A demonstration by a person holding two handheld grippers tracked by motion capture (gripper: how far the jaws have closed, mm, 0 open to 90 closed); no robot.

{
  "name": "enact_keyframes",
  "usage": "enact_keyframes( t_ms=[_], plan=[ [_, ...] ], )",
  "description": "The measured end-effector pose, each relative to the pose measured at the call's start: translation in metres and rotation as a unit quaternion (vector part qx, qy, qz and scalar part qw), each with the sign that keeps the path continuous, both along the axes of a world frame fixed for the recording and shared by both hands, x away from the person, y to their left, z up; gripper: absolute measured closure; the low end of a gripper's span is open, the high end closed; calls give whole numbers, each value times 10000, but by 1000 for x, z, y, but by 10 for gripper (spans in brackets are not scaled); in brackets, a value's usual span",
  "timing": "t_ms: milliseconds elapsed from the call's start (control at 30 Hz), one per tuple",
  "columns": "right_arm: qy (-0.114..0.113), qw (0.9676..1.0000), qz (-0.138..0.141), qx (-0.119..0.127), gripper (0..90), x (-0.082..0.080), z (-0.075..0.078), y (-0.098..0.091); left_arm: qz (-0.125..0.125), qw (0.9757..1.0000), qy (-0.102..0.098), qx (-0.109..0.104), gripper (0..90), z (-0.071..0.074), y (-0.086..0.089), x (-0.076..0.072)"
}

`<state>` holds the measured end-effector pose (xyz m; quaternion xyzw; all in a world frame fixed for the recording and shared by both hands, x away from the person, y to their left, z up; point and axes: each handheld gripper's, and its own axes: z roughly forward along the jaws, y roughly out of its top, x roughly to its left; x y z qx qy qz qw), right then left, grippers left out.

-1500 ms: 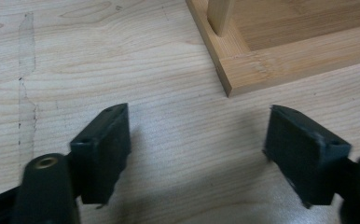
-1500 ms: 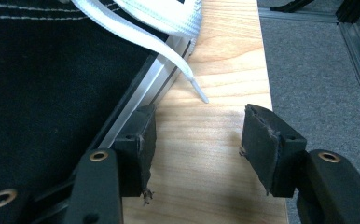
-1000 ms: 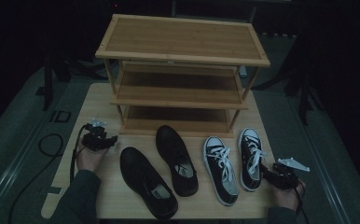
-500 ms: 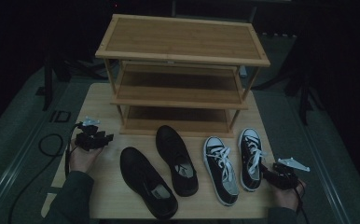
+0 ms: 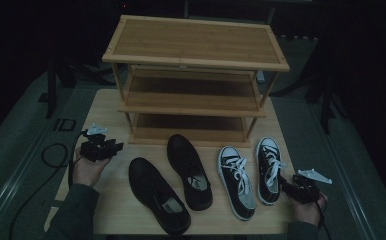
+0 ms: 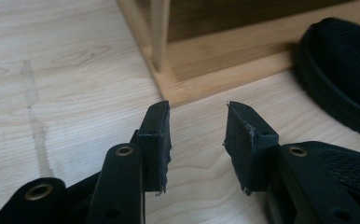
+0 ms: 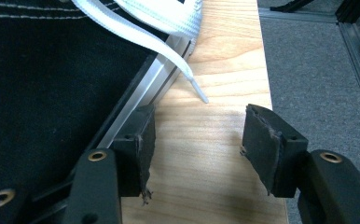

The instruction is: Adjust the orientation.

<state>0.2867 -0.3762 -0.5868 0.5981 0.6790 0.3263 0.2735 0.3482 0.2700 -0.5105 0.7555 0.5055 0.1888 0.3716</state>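
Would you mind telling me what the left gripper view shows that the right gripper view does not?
The left gripper view shows the left gripper open over bare wood, the shoe rack's foot and a black shoe. The right gripper view shows the right gripper open beside a black sneaker and its white lace. Both show the table.

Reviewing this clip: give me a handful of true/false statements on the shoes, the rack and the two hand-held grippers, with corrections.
1. Four shoes lie on the table in front of the wooden rack. True.
2. A sneaker sits on the rack's middle shelf. False: the shelves hold no shoes.
3. The left hand-held gripper has nothing between its jaws. True.
4. The right hand-held gripper grips a white lace. False: its jaws are open over bare wood beside the right sneaker.
5. The two black shoes lie to the right of the sneakers. False: they lie left.
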Motion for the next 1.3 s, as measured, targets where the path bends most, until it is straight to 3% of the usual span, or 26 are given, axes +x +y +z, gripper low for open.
enact_keyframes(
  t_ms=[167, 400, 700, 800, 1300],
  plan=[
    [10, 10000, -7, 12, 418, 0, 0, 0, -118, 9999, 8, -31, 619, 2, -6, -6],
    [16, 10000, -12, 9, 411, 0, 0, -1, -471, 9988, 125, 23, 609, 6, -14, -9],
    [18, 10000, -17, 14, 408, 1, 0, -1, -658, 9972, 337, -105, 595, 10, -16, -11],
    [18, 10000, -15, 16, 407, 1, 0, -1, -719, 9966, 401, -63, 598, 10, -16, -12],
    [17, 10000, -13, 12, 407, 1, 0, -1, -984, 9936, 529, -176, 602, 13, -22, -20]
  ],
)
